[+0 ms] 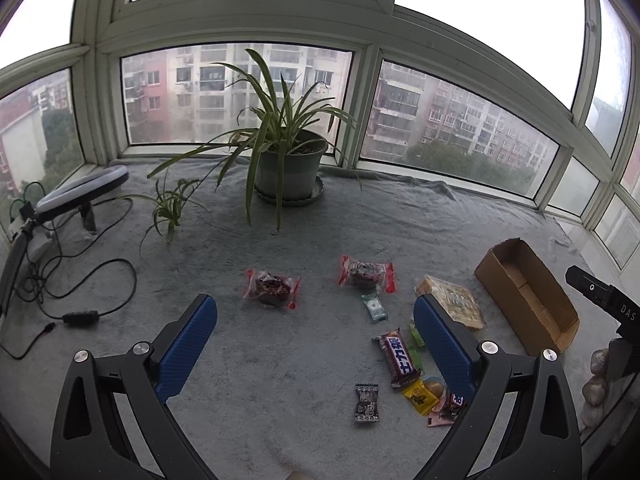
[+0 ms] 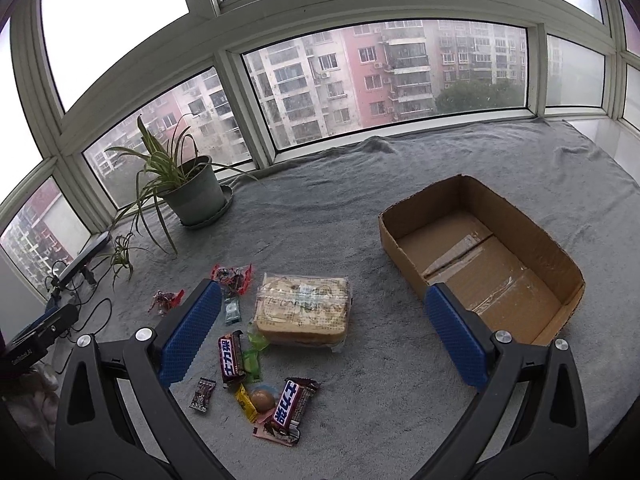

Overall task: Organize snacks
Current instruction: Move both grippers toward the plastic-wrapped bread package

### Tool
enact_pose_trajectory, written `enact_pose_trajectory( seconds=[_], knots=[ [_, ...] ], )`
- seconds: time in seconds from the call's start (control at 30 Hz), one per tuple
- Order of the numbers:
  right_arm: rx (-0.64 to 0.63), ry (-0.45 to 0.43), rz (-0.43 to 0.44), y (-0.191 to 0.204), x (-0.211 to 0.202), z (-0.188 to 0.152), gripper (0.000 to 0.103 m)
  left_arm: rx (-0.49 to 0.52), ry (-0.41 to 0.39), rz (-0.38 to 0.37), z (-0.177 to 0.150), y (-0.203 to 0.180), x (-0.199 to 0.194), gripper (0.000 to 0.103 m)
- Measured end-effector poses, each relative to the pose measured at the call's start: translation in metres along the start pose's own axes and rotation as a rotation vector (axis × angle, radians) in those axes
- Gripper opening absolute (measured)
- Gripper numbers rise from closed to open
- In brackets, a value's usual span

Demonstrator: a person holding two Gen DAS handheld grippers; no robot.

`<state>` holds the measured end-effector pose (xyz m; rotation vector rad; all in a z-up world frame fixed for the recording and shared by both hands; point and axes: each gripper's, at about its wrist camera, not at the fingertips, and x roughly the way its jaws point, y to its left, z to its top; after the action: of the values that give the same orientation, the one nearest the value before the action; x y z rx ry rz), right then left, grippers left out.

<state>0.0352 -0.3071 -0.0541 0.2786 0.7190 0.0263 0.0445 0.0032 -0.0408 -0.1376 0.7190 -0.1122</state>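
Several snacks lie loose on a grey cloth point(image 1: 280, 360). A bagged bread loaf point(image 2: 304, 310) lies left of an empty open cardboard box point(image 2: 480, 264). Two dark chocolate bars point(image 2: 231, 357) point(image 2: 290, 404), a yellow packet point(image 2: 245, 402), a round brown snack point(image 2: 262, 400), a small black candy point(image 2: 202, 394), a green packet point(image 2: 232, 308) and two red-ended wrapped snacks point(image 1: 272, 288) point(image 1: 366, 274) lie around it. The box also shows in the left wrist view point(image 1: 528, 294). My left gripper point(image 1: 316, 344) is open and empty above the cloth. My right gripper point(image 2: 320, 332) is open and empty above the loaf.
A potted spider plant point(image 1: 290, 160) stands at the window. A ring light point(image 1: 84, 192) and black cables point(image 1: 80, 280) lie at the far left. The right gripper's body point(image 1: 604, 300) shows at the right edge of the left wrist view. Windows point(image 2: 380, 80) close the far side.
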Motion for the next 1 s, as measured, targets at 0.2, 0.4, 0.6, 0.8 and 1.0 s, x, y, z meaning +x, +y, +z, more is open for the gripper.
enact_pose_trajectory(
  seconds=[0.2, 0.4, 0.6, 0.8, 1.0],
  knots=[
    [0.003, 0.107, 0.059, -0.009, 0.034, -0.001, 0.103, 0.005, 0.055, -0.075, -0.001, -0.011, 0.017, 0.096],
    [-0.006, 0.210, 0.122, -0.013, 0.072, -0.001, 0.093, 0.000, 0.123, -0.148, -0.002, -0.031, 0.044, 0.085],
    [0.006, 0.305, 0.162, -0.023, 0.111, -0.002, 0.089, 0.009, 0.221, -0.229, -0.011, -0.064, 0.078, 0.072],
    [0.051, 0.383, 0.203, -0.034, 0.139, -0.005, 0.078, 0.013, 0.307, -0.285, -0.021, -0.087, 0.107, 0.058],
    [0.052, 0.410, 0.214, -0.031, 0.152, -0.004, 0.077, -0.006, 0.361, -0.322, -0.023, -0.099, 0.131, 0.047]
  ],
)
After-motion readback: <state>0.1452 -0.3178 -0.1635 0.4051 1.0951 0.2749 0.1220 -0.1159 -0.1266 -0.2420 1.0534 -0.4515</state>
